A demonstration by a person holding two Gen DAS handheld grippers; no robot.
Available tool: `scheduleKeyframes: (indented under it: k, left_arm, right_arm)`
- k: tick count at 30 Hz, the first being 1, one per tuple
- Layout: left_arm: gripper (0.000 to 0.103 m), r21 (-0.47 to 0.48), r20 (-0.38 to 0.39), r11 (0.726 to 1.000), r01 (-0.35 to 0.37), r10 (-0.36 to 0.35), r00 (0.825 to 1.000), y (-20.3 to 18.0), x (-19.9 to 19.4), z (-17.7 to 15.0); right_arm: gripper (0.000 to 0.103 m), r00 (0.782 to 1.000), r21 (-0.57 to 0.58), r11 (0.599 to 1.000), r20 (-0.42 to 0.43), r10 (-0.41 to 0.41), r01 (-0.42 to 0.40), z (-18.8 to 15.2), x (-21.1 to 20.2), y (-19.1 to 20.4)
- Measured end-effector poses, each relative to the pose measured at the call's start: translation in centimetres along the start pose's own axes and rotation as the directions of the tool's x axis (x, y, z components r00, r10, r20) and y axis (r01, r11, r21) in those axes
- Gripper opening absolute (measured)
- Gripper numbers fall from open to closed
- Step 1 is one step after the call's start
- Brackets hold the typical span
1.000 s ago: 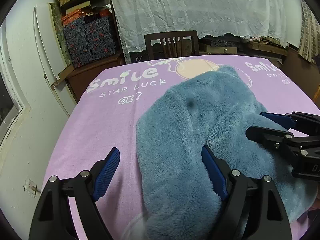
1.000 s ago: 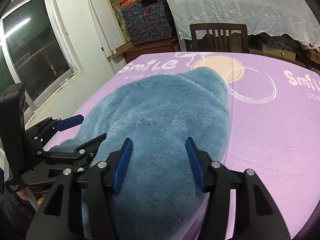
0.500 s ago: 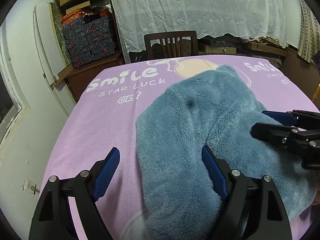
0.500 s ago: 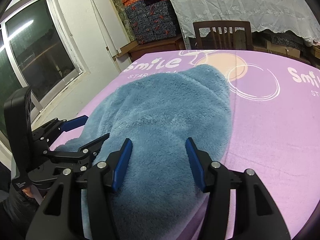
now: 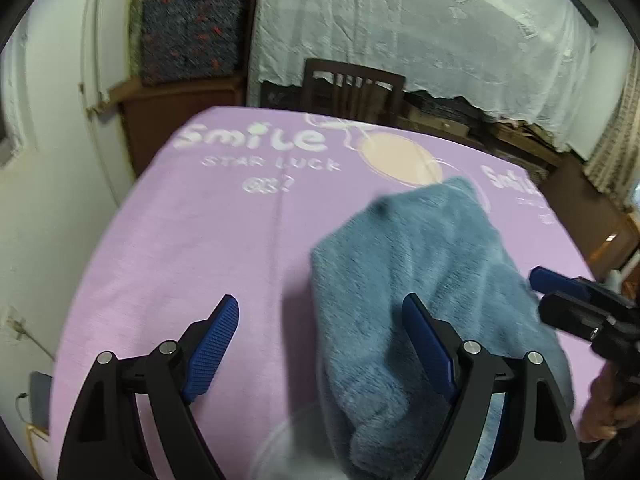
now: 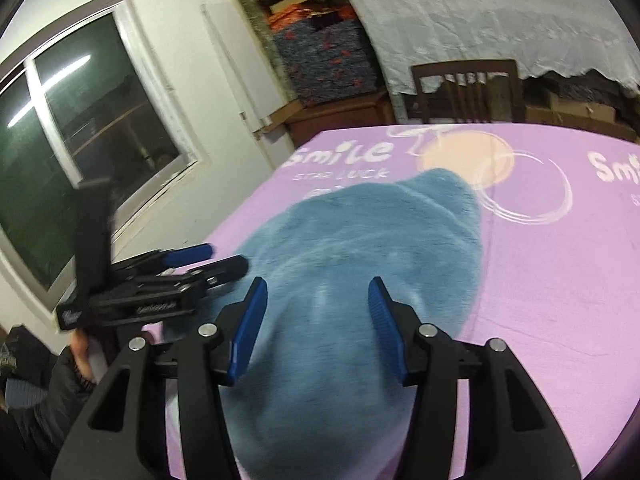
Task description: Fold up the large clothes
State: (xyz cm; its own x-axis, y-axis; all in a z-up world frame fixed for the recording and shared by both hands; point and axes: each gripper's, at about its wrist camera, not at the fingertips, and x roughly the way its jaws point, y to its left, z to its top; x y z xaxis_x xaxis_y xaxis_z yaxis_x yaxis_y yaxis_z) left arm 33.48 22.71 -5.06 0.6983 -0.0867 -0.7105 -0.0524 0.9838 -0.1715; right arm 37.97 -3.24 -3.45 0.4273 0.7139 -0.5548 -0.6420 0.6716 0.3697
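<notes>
A fluffy blue garment (image 5: 420, 272) lies folded in a long bundle on the purple cloth-covered table (image 5: 200, 248); it also shows in the right wrist view (image 6: 360, 272). My left gripper (image 5: 320, 344) is open and empty above the garment's left edge, and shows from the side in the right wrist view (image 6: 216, 264). My right gripper (image 6: 316, 324) is open and empty above the garment's near end, and appears at the right edge of the left wrist view (image 5: 560, 296).
A wooden chair (image 5: 352, 88) stands at the table's far edge. Patterned boxes (image 5: 188, 36) and a lace-covered stack (image 5: 420, 20) fill the back wall. A window (image 6: 60, 152) is on the left. The table edge drops off on the left.
Both grippers have lifted and pulled back; the left view has swung left, so the garment sits further right. Both stay open and empty.
</notes>
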Motion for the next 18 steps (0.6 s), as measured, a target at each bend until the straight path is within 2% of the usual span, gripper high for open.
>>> scheduleKeyframes:
  k: [3, 7, 12, 18]
  left_arm:
    - [0.084, 0.028, -0.036, 1.0, 0.0, 0.001, 0.999, -0.4, 0.8, -0.5]
    - [0.086, 0.008, -0.082, 1.0, 0.007, -0.006, 0.997, 0.2, 2.2, -0.9]
    - [0.091, -0.004, -0.088, 1.0, 0.005, -0.005, 0.996, 0.7, 2.8, -1.3]
    - [0.089, -0.07, -0.093, 0.997, 0.021, -0.027, 0.995, 1.4, 1.3, -0.6]
  right_arm:
    - [0.051, 0.999, -0.009, 1.0, -0.028, 0.026, -0.026, -0.3, 0.6, 0.7]
    - [0.052, 0.994, 0.012, 0.998, -0.096, 0.056, -0.055, -1.2, 2.7, 0.6]
    - [0.052, 0.993, 0.014, 0.997, -0.09, 0.078, -0.077, -1.6, 2.9, 0.5]
    - [0.051, 0.989, 0.067, 0.993, -0.1, 0.105, -0.099, -1.0, 2.6, 0.1]
